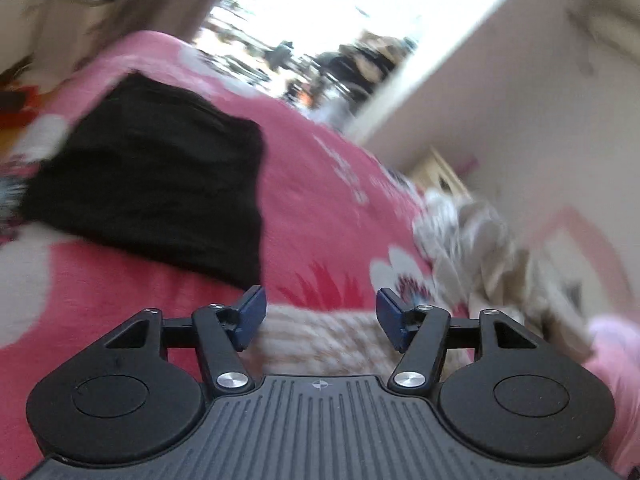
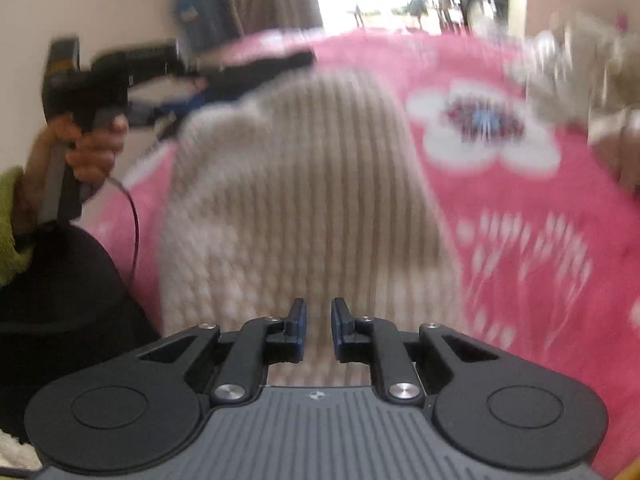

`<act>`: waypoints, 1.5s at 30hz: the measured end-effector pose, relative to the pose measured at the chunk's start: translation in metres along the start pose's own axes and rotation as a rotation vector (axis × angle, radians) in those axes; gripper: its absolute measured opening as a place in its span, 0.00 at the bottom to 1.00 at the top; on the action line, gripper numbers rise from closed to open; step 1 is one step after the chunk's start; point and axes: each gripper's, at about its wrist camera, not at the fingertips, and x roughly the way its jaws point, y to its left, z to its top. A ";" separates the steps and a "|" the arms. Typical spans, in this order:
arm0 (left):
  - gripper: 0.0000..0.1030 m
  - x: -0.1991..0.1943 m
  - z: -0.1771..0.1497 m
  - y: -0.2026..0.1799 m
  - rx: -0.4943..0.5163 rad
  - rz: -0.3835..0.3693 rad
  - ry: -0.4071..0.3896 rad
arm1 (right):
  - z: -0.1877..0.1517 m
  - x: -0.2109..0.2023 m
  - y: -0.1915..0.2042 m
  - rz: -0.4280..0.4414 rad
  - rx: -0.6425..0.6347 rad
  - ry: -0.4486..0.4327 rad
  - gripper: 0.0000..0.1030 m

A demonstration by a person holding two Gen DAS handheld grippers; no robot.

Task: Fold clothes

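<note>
**A:** Where is the clothing lying?

**B:** On the pink flowered blanket. A cream ribbed knit lies spread lengthwise, running away from the right gripper, and its near edge also shows between the fingers of the left gripper. A black garment lies flat further off to the left — squared up, so it looks folded, though I cannot say who made it so.

**A:** And the claws?

**B:** The left one is spread wide, nothing between its blue pads. The right one is nearly closed — a narrow gap shows between the pads, and the knit lies under them. I can't make out any fabric pinched in it, so I'd call it released rather than grasping.

**A:** Why would they sit like that?

**B:** My guess: both hover at the knit's near edge because a hem is where one takes hold for a fold. The left, seen from the right wrist view, is held out over the knit's far left side in the person's hand, with a green sleeve behind it.

**A:** Anything else about?

**B:** A crumpled pale heap at the blanket's right edge — maybe more laundry; too blurred to tell.
</note>
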 end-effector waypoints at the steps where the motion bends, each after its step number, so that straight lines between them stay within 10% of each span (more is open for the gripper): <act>1: 0.61 -0.006 0.002 0.004 -0.019 0.017 0.001 | 0.008 -0.004 0.008 0.002 -0.037 -0.026 0.22; 8: 0.63 0.012 -0.007 0.016 -0.076 0.069 0.171 | 0.031 0.041 0.095 0.042 -0.383 -0.065 0.73; 14: 0.73 0.043 -0.011 0.009 -0.061 0.053 0.231 | -0.001 0.102 0.122 -0.156 -0.564 -0.019 0.84; 20: 0.71 0.045 -0.011 -0.017 -0.050 -0.001 0.254 | 0.008 0.069 0.080 -0.127 -0.311 -0.087 0.14; 23: 0.72 0.041 -0.008 -0.034 -0.037 -0.043 0.257 | 0.019 0.039 0.041 -0.111 -0.169 -0.157 0.11; 31: 0.73 0.086 0.028 -0.186 0.077 -0.334 0.312 | 0.034 -0.075 -0.149 -0.207 0.243 -0.346 0.11; 37: 0.73 0.105 0.002 -0.271 0.260 -0.467 0.355 | -0.022 -0.102 -0.289 -0.535 0.607 -0.321 0.39; 42: 0.74 0.073 -0.012 -0.243 0.315 -0.447 0.348 | -0.040 -0.119 -0.271 -0.356 0.591 -0.387 0.46; 45: 0.74 0.058 -0.027 -0.218 0.350 -0.356 0.407 | -0.039 -0.118 -0.236 -0.089 0.521 -0.326 0.70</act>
